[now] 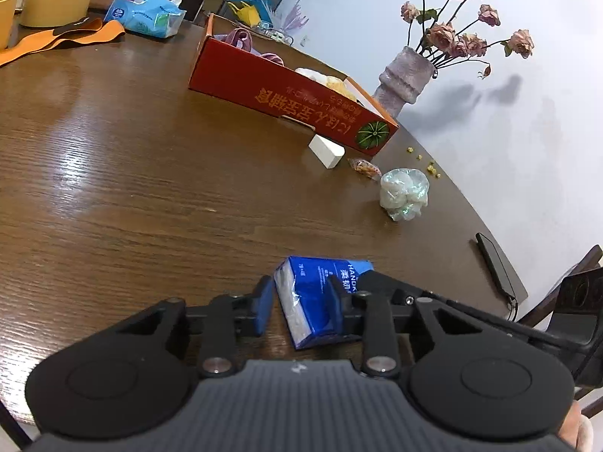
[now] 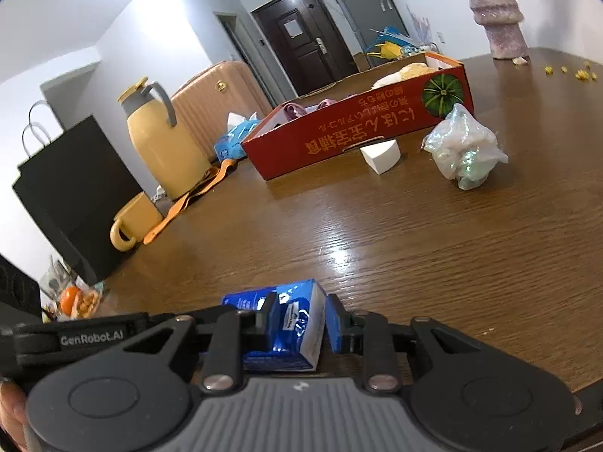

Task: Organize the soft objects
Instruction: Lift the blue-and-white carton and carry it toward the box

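Note:
A small blue tissue pack [image 1: 316, 297] lies on the brown table, between the fingers of both grippers. My left gripper [image 1: 301, 305] is open around one end; its left pad stands apart from the pack. My right gripper [image 2: 301, 324] is open around the other end of the same pack [image 2: 290, 327], with a gap at its right pad. A red cardboard box [image 1: 279, 101] holds soft items; it also shows in the right wrist view [image 2: 350, 132]. A crumpled iridescent plastic bundle [image 1: 405, 194] [image 2: 465, 150] and a white sponge wedge [image 1: 327, 151] [image 2: 380, 155] lie near the box.
A vase of dried roses [image 1: 405, 75] stands behind the box. A black phone [image 1: 495, 263] lies at the table edge. A yellow jug [image 2: 162, 143], a yellow mug [image 2: 133, 222], an orange strap [image 2: 188, 199], a black paper bag [image 2: 71, 196] and a large blue tissue pack [image 1: 145, 15] sit at the far side.

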{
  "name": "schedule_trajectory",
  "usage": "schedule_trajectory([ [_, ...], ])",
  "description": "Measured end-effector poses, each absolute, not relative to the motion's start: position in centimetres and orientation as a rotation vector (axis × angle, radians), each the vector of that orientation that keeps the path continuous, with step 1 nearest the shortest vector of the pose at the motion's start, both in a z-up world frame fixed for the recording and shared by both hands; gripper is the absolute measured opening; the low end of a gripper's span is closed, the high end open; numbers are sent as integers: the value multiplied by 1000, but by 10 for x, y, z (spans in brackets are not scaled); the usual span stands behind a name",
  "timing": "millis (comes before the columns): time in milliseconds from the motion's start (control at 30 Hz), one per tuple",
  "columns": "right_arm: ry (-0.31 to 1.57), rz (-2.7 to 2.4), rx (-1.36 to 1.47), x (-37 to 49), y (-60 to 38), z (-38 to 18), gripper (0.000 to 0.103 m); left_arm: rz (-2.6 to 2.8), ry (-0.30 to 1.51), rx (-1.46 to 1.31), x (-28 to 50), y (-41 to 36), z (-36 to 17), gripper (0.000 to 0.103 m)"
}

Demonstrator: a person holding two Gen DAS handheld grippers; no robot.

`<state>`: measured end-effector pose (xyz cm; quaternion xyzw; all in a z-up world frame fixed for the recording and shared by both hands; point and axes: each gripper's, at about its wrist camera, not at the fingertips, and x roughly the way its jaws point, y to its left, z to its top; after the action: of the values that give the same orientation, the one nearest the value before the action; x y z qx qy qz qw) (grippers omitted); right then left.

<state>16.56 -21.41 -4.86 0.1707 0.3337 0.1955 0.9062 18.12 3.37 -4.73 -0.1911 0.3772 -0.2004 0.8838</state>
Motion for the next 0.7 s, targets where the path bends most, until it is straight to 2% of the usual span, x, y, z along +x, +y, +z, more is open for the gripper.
schedule_trajectory([
  [200,700,420,356,168,-216,-50,25,-426,797,-400,182,34,-48,27],
  [333,696,423,352,168,-214,-50,25,-433,792,-416,183,34,-48,22],
  [433,681,412,353,172,-214,-44,21,-427,795,-435,191,33,-43,21],
  [700,509,415,294,240,-225,19,20,-487,662,-438,274,23,19,21],
])
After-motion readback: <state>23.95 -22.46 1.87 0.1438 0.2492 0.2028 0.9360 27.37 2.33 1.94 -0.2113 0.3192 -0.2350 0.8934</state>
